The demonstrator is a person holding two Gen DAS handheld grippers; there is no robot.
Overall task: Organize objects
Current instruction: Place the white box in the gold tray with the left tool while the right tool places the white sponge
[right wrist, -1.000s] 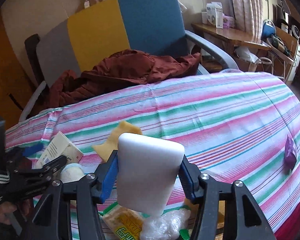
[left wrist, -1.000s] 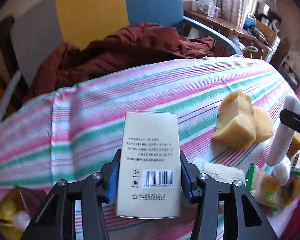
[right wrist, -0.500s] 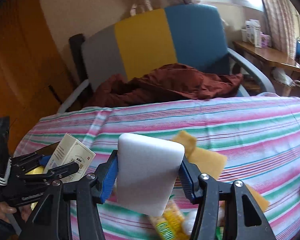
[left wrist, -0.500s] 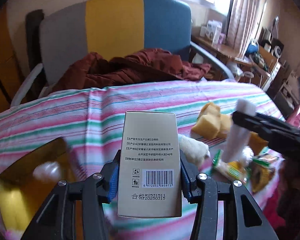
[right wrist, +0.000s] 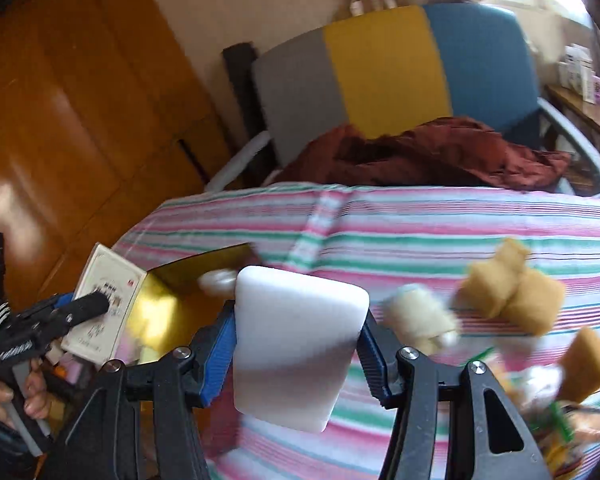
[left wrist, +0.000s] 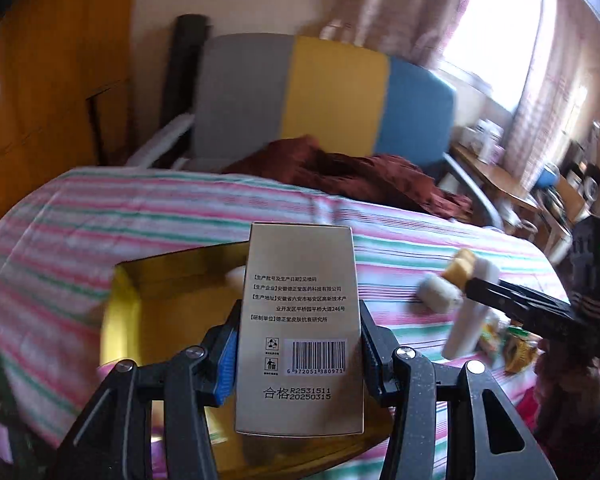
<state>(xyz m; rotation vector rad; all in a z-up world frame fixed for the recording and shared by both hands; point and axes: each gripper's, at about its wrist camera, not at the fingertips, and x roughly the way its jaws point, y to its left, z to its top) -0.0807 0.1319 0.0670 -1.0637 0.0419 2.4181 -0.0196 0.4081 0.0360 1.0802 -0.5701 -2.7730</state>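
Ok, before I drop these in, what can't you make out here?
- Left wrist view: inside of the gold-lined open box, largely behind the beige barcoded carton; motion blur.
- Right wrist view: the same box's floor, behind the white rectangular foam block.
- Right wrist view: snack packets, blurred and cut by the edge.

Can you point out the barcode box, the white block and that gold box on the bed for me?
Barcode box (left wrist: pixel 298 332), left wrist view: middle of its printed face.
White block (right wrist: pixel 296 356), right wrist view: centre of its front face.
Gold box (left wrist: pixel 180 292), left wrist view: its shiny inner wall.
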